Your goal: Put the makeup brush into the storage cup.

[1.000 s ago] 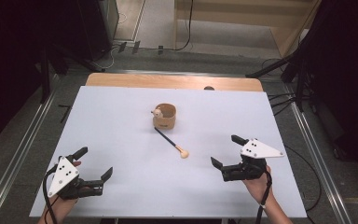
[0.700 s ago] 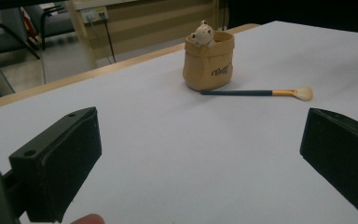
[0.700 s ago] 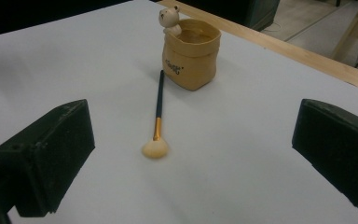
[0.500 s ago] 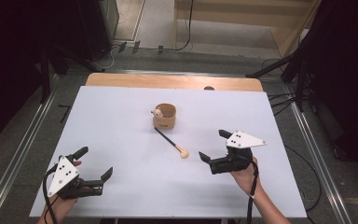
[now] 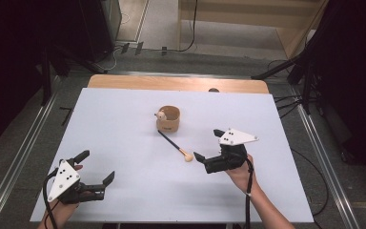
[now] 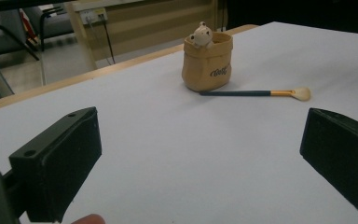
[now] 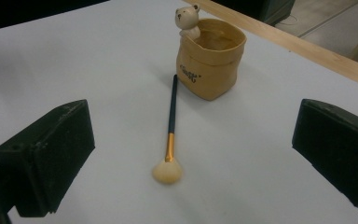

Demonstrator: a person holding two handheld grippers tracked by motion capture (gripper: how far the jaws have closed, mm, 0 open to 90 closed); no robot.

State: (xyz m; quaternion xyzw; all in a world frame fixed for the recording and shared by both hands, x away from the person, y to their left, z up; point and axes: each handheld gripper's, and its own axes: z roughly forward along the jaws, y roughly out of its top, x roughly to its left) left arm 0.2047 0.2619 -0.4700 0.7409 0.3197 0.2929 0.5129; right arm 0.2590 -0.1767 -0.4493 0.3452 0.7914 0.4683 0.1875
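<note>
We judge the brush (image 7: pixel 170 130) by the pot (image 7: pixel 210 58) light and slim; our spread right gripper (image 5: pixel 209 145) should pinch its dark handle.

Black grippers (image 5: pixel 208 147), grey three-cornered plates (image 5: pixel 237 137), trailing cables (image 5: pixel 249 200).

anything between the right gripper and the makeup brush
Nothing: bare white table separates the open right gripper from the makeup brush, as the right gripper view shows.

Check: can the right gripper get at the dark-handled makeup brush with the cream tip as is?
Probably yes. The right gripper is open and aimed at the dark-handled makeup brush, which lies flat on the white table with bare surface between; the tan pouch-shaped pot sits beyond.
</note>
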